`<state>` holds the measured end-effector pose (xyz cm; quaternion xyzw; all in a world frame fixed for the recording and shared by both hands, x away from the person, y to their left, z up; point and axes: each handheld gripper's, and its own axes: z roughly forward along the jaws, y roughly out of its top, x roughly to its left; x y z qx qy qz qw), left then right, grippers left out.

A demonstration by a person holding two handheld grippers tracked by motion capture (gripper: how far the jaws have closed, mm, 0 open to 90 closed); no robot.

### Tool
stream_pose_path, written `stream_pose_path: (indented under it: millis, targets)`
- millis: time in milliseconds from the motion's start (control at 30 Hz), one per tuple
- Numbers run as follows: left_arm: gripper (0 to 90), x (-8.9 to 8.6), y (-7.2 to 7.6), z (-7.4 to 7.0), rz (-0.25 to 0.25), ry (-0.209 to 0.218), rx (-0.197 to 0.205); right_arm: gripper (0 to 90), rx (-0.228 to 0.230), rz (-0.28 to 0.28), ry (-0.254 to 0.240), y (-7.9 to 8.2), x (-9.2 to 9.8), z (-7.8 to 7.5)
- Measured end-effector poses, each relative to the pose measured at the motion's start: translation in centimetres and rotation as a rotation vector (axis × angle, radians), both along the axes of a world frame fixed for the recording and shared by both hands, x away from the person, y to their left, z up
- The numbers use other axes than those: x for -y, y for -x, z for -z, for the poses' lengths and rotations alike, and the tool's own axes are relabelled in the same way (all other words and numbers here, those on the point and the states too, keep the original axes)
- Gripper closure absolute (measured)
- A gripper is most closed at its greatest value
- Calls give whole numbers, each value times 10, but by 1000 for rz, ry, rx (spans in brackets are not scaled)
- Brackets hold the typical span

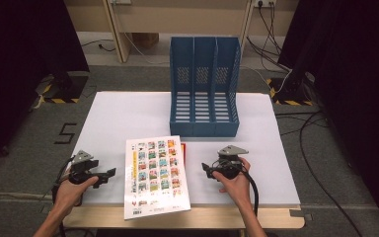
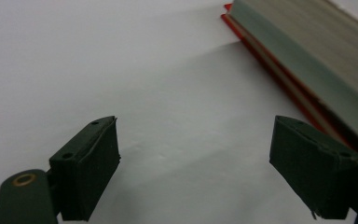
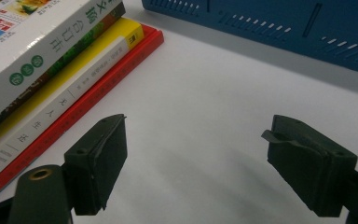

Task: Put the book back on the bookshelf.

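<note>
A stack of books (image 1: 155,176) lies flat near the front edge of the white worktop (image 1: 128,113), its near end overhanging that edge, with a blue three-slot file holder (image 1: 204,86) standing upright behind it, apart from the stack. The left gripper (image 1: 109,173) sits just beside the stack's left side and the right gripper (image 1: 205,169) just beside its right side, both pointing inward. Both sets of jaws stand released, with nothing between them but bare worktop.

The step in hand looks like getting hold of the top book, the one with the picture-grid cover (image 1: 154,165), probably to stand it in the holder. In the right gripper view the spines face that gripper: the white-spined top book (image 3: 42,56) over a yellow one (image 3: 70,81) and a red one (image 3: 88,93). In the left gripper view the page edges (image 2: 307,51) face the left jaws.

To do it well, the right jaws should go in low and level at the top spine alone, one pad above the cover and one in the seam under it, so the yellow book stays put. The left gripper can steady the lower books from the page side. Pinching too deep risks lifting two books; the overhang makes dragging the stack forward risky.
</note>
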<state>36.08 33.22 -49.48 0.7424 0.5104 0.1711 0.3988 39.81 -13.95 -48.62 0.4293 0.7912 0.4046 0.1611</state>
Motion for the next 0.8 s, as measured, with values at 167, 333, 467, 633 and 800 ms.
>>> stream_pose_path:
  millis: [167,333,467,633,800]
  targets:
    - [151,10,6,-8,34,41,10,219,6,-28,-47,5,-8,-6]
    - [151,22,10,-13,85,58,8,223,-2,-52,-94,10,-15,-11]
    - [152,28,13,-14,106,32,17,225,0,-68,-105,13,-20,-14]
    - [160,28,13,-15,100,50,9,226,-6,-86,-123,15,-24,-15]
    - [185,30,14,-16,102,62,13,220,-28,-118,-186,16,-32,-17]
